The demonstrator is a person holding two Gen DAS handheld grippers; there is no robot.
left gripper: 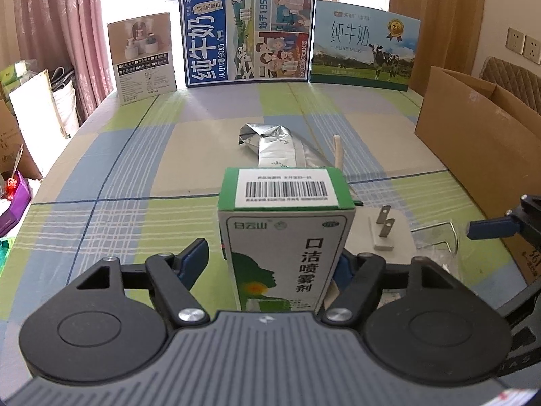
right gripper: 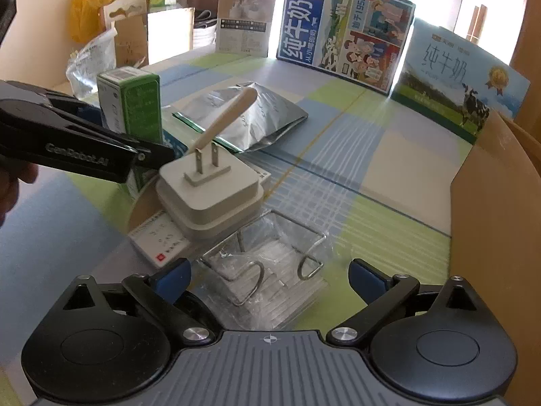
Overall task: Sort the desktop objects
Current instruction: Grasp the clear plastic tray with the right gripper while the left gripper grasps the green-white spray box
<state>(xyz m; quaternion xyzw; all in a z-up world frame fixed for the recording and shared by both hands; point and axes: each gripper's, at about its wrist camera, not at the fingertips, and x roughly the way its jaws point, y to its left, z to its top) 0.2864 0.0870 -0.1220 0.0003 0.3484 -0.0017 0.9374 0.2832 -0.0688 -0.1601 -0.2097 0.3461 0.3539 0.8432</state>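
Observation:
A green and white spray box stands upright between the fingers of my left gripper; the right pad touches it, the left pad stands a little off. It also shows in the right wrist view. My right gripper is open around a clear packet with bent metal hooks. A white plug adapter lies prongs up just beyond it, seen too in the left wrist view. A silver foil pouch and a beige stick lie farther back.
An open cardboard box stands on the right side of the checked tablecloth. Three printed cartons, including a blue milk carton, line the far edge. A small white card box lies under the adapter. Bags and boxes sit beyond the left edge.

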